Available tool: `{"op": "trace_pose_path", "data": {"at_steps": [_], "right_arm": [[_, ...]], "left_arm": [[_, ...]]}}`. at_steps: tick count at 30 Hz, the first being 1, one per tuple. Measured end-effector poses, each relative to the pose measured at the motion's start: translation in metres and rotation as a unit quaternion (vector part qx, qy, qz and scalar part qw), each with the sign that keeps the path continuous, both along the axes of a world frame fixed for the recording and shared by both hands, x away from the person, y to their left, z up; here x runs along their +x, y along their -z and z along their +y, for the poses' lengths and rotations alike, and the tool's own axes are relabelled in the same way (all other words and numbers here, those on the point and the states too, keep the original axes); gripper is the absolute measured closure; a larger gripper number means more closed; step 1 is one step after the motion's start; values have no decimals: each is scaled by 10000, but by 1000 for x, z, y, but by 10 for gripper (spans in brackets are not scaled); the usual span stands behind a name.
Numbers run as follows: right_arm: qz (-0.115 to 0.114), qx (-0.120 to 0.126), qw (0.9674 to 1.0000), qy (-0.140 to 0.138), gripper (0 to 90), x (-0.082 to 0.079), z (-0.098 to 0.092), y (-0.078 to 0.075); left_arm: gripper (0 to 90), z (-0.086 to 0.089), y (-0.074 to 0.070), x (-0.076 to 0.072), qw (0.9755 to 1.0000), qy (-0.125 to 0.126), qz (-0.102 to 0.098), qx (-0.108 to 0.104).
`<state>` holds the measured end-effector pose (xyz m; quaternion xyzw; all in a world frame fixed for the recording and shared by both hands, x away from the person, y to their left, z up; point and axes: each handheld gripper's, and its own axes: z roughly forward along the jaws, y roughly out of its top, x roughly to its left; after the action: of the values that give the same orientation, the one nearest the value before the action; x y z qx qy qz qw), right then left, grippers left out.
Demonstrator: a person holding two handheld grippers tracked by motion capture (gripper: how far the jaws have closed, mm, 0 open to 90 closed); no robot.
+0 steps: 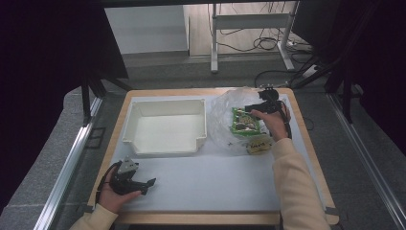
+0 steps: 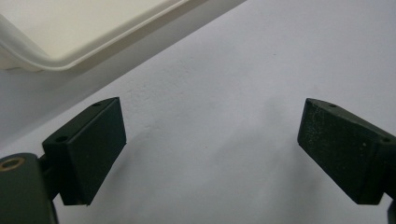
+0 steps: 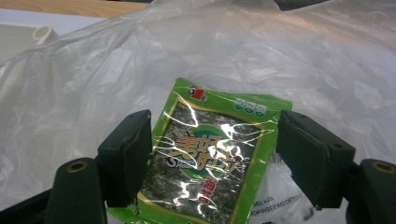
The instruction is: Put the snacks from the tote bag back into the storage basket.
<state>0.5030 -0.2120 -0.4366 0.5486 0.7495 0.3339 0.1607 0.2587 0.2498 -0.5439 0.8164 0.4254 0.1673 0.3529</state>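
- The right gripper (image 3: 212, 154) has its two black jaws wide apart, one on each side of a flat green seaweed snack packet (image 3: 212, 158) with shiny film and gold writing.
- The left jaw sits right at the packet's edge. The right jaw is just beside the other edge. I cannot tell if either pad is pressing on it, and the packet does not look squeezed.
- The green packet lies on a crinkly clear plastic bag (image 3: 93, 84) that spreads out all around it.
- From above, the right gripper (image 1: 249, 111) is at the far right part of the table, with the hand (image 1: 274, 122) and a cream sleeve (image 1: 294, 187) behind it.
- A small yellow packet (image 1: 259, 143) lies at the near edge of the bag, just beside the green one (image 1: 245, 122).
- The left gripper (image 2: 210, 140) also has its jaws wide apart, with nothing between them, just the pale table cover (image 2: 224, 93).
- From above, the left gripper (image 1: 143, 184) rests low at the near left of the table, held in the left hand (image 1: 115, 191).
- A white plastic tray (image 1: 165, 143) with tall walls sits between the two grippers, left of the bag.
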Motion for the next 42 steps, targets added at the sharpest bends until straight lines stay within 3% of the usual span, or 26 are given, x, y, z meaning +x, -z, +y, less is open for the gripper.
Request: {"op": "trace_pose_path", "data": {"at_steps": [14, 23, 31, 42], "right_arm": [[129, -144, 9996, 195, 293, 6, -12, 7], [377, -141, 9987, 320, 312, 14, -15, 12], [467, -278, 9979, 343, 321, 20, -14, 16], [789, -509, 9948, 402, 367, 30, -11, 30]], "left_arm": [[80, 0, 0, 0, 10000, -2, -6, -5], [80, 0, 0, 0, 10000, -5, -5, -12], [80, 0, 0, 0, 10000, 4, -8, -9], [80, 0, 0, 0, 10000, 14, -1, -8]]}}
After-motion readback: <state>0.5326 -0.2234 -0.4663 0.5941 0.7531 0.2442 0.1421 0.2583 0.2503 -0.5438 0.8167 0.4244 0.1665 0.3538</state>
